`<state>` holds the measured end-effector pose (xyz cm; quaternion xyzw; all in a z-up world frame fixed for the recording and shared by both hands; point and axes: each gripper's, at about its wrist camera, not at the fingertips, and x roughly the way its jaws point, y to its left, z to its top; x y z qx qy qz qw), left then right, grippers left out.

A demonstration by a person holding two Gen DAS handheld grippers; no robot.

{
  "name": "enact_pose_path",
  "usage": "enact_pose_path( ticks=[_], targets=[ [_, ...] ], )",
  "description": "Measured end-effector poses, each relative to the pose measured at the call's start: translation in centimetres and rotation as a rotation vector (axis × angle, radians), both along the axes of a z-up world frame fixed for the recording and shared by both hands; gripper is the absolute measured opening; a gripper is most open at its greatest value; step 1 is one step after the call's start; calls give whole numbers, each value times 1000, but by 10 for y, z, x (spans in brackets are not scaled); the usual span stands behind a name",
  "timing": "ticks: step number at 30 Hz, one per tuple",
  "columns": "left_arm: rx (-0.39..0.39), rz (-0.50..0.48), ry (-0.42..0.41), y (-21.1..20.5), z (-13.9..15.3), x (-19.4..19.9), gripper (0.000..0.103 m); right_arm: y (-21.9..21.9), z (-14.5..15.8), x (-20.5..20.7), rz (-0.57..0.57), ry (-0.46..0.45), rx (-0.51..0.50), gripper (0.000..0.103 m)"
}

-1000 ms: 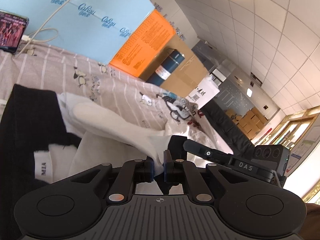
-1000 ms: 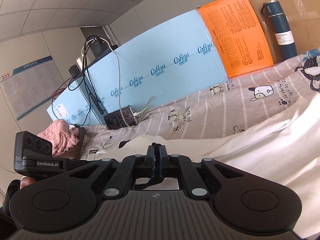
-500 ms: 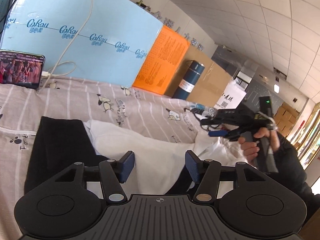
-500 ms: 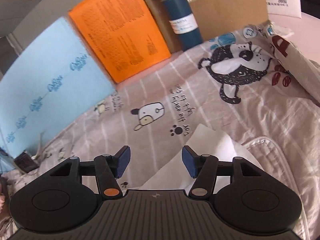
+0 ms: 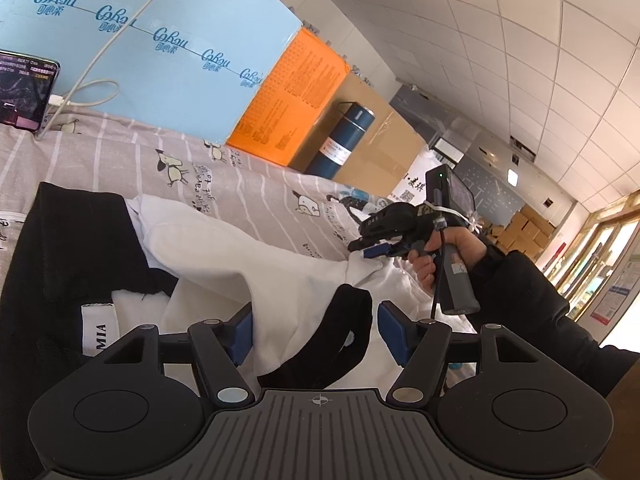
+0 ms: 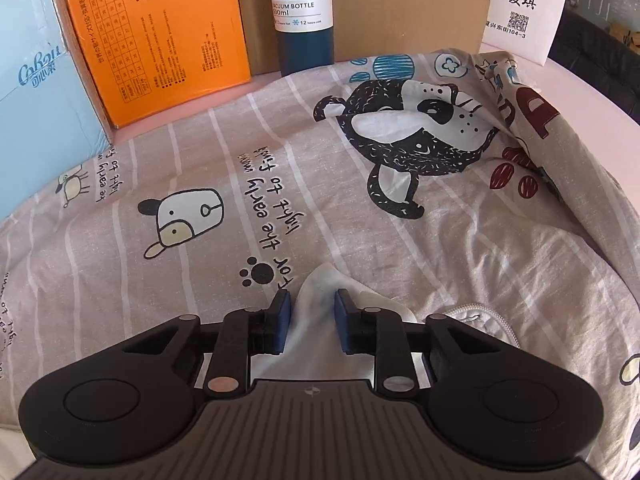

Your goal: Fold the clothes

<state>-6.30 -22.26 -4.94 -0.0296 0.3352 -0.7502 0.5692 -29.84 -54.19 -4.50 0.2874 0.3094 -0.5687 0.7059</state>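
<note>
A white garment [image 5: 280,272] with black panels [image 5: 80,248] and a "MIA" neck label [image 5: 98,328] lies rumpled on a grey cartoon-print bedsheet [image 6: 200,240]. My left gripper [image 5: 315,330] is open just above it, with a white fold and a black trim loop [image 5: 352,328] between its blue pads. A hand holds my right gripper [image 5: 370,249] at the garment's far pointed tip. In the right wrist view that gripper [image 6: 312,320] has its jaws partly apart, with the white corner [image 6: 316,292] lying between the pads and untouched by either.
Against the wall stand a light blue box [image 5: 160,60], an orange box [image 6: 160,40], a dark blue vacuum bottle [image 6: 304,16], a cardboard box [image 6: 408,8] and a white bag [image 6: 520,8]. A lit phone [image 5: 24,96] with a cable is propped at the far left. The sheet bunches up at the right [image 6: 540,140].
A second ago both grippers were shut on white fabric; both then opened. Since half a second ago the right jaws have narrowed around the white corner, and the left has dropped closer to the garment.
</note>
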Motion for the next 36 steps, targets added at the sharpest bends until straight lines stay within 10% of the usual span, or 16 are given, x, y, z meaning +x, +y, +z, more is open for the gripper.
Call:
enact_pose_path(
  ticks=[4, 14, 22, 27, 30, 36],
  targets=[
    [-13, -15, -16, 1, 1, -5, 71, 17, -1, -7, 36, -26, -85, 5],
    [2, -15, -30, -2, -3, -7, 71, 70, 43, -73, -37, -479, -308, 4],
    [9, -21, -62, -2, -4, -11, 71, 136, 9, -127, -206, -583, -380, 5],
    [-18, -21, -102, 1, -2, -16, 71, 135, -17, -148, -276, -646, -268, 19],
    [-47, -23, -163, 2, 4, -24, 74, 143, -9, -150, -259, -681, -317, 62],
    [-66, -21, -246, 2, 14, -36, 76, 116, -3, -134, -220, -528, -256, 61]
  ],
)
